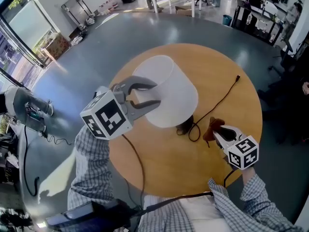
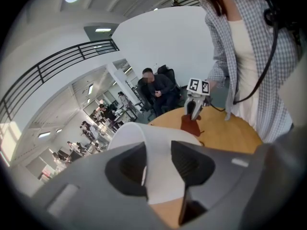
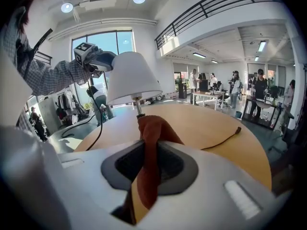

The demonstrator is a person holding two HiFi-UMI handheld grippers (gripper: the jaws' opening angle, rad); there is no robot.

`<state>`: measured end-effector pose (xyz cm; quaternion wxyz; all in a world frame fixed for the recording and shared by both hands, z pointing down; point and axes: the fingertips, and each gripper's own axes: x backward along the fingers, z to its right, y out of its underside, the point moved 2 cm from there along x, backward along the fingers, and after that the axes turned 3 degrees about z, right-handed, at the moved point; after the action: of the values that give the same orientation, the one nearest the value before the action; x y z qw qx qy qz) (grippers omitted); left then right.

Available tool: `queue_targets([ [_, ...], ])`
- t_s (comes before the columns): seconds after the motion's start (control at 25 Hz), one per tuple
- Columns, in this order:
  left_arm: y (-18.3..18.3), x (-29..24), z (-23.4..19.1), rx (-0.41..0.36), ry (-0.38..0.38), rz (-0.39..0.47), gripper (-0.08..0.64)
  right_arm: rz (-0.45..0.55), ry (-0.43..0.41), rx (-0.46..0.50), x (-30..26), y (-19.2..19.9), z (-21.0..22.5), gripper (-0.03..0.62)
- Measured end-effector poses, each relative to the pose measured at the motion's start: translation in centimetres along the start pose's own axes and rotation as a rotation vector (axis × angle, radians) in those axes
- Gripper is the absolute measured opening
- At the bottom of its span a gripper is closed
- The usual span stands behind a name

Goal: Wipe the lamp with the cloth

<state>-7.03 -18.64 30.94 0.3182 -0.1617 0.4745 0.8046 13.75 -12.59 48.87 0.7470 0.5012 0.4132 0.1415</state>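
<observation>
The lamp [image 1: 169, 88], a table lamp with a white tapered shade on a thin stem, stands upright just left of the middle of the head view. The left claw [image 1: 157, 94] is spread, its jaws straddling the shade's wall at the near left side, and no pad is seen pressing on it. The right claw [image 1: 218, 133], at lower right, is pressed together on a rust-brown cloth [image 1: 214, 124] that droops from it, near the lamp's foot but apart from the shade. Beneath both is the round wooden surface [image 1: 231, 76], with a thin black cord [image 1: 223, 99] trailing toward upper right. Wiping seems not yet begun; the cloth is being brought in. Next, the cloth must rise to the shade and press lightly while the left claw steadies the lamp against tipping.
</observation>
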Motion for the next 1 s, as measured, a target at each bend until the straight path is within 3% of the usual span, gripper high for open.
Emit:
queue_targets([
  [0.2, -0.4, -1.1, -0.3, -0.022, 0.009, -0.020, 0.158, -0.100, -0.022, 0.136, 0.5, 1.7, -1.1, 0.067],
  [0.4, -1.1, -1.5, 0.3, -0.021, 0.022, -0.013, 0.158, -0.265, -0.121, 0.311, -0.3, 5.7, -4.0, 0.067],
  [0.6, -1.0, -1.4, 0.6, -0.011, 0.016, -0.010, 0.156, -0.396, -0.218, 0.348, -1.6, 10.0, -7.2, 0.067],
  [0.88, -1.2, -0.9, 0.9, -0.006, 0.010, -0.012, 0.156, -0.501, -0.307, 0.372, -2.6, 13.6, -11.5, 0.077],
  [1.0, -1.3, -1.0, 0.6, -0.006, 0.009, -0.009, 0.158, -0.514, -0.370, 0.314, -2.6, 14.5, -12.2, 0.155],
])
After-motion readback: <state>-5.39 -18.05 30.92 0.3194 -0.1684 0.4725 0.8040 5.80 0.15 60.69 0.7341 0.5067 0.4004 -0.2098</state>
